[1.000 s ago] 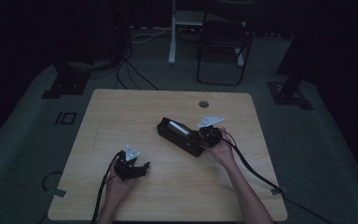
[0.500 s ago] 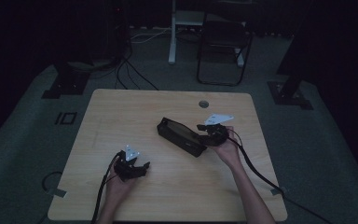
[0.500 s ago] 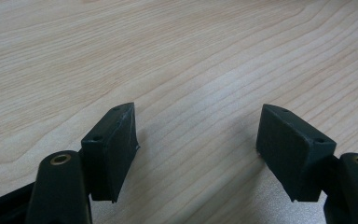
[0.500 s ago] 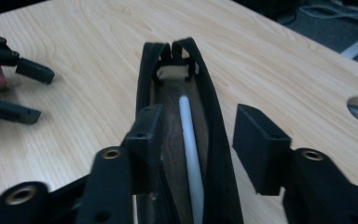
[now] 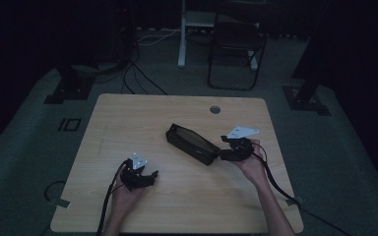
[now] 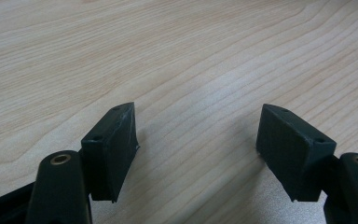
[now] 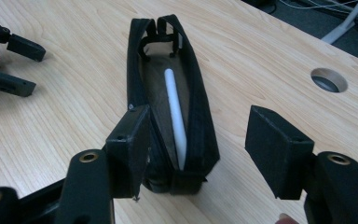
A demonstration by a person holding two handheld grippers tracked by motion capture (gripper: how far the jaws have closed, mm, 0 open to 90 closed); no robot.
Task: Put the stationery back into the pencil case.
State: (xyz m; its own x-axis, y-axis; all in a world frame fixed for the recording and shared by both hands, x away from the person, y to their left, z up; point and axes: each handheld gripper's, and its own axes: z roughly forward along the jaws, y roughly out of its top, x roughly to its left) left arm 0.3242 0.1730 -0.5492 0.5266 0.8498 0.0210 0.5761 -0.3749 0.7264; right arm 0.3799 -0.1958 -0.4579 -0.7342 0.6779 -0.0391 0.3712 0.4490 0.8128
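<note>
High view: a dim room, a pale wooden table (image 5: 128, 123) with rounded corners. Left gripper (image 5: 145, 178) near the table's near-left part, well in from the near edge, bare wood all around it. Right gripper (image 5: 225, 155) toward the right, its tips at the near-right end of a long black pouch (image 5: 192, 143) lying aslant at mid-table, far end pointing left and away. A round cable hole (image 5: 215, 109) close to the far edge. Broad open wood along the left side and the far edge. Beyond the table, a dark chair (image 5: 236, 44) and cables on the floor.

Left gripper view: jaws spread wide, nothing between them, just above plain wood grain; black pads (image 6: 112, 144) held apart with clear board ahead.

Right gripper view: jaws wide apart, gripping nothing. Left pad (image 7: 129, 140) just beside the near end of the unzipped pouch (image 7: 200, 112), contact not certain; right pad off to the side over bare wood. Inside the open pouch, a white pen (image 7: 175, 116) lying lengthwise. Cable hole (image 7: 328, 79) at far right, near the table's edge. Other gripper (image 7: 14, 65) at far left, well apart from the pouch.
</note>
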